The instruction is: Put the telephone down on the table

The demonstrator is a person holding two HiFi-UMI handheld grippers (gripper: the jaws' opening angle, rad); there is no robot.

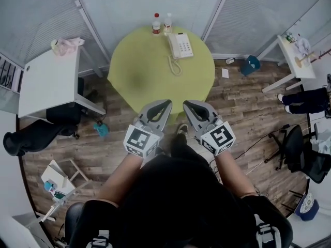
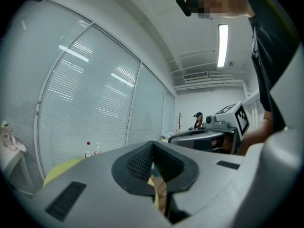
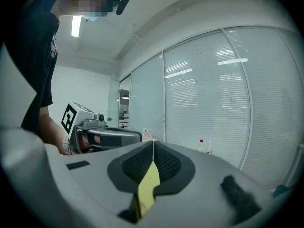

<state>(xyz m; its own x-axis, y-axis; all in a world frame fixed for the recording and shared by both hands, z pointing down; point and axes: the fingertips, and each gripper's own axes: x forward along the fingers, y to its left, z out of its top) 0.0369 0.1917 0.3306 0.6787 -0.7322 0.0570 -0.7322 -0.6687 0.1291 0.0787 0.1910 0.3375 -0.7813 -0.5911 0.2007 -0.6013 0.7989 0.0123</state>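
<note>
**Office corner: phone at rest on the far side, both grippers clenched and empty**

Wood-plank flooring lies under the person, who stands short of a round yellow-green tabletop (image 1: 150, 76) backed by glass walls with blinds. Nearest, the left gripper (image 1: 161, 106) and the right gripper (image 1: 191, 106) sit side by side, pointing at the table. Each has its jaws clenched pad to pad on nothing, and in each gripper's own view only tabletop or floor shows below the pads.

Farther off, the telephone (image 1: 179, 45) lies flat near the tabletop's far edge. Its handset seems to sit in the cradle, and its coiled cord (image 1: 174, 66) loops toward the centre. Two bottles (image 1: 156, 24) stand just beyond the phone.

The phone looks set down already, so the main risk comes from any further handling:
- A long reach across the tabletop could tip the bottles beside the phone.
- A jaw could catch the cord loop and drag the phone.
- The handset could slip from its cradle if only the base is gripped.
- Shut jaws would push the phone rather than grasp it.

The only print visible is the black-and-white square markers on the gripper cubes. The bottle labels and the keypad are too small to read.
</note>
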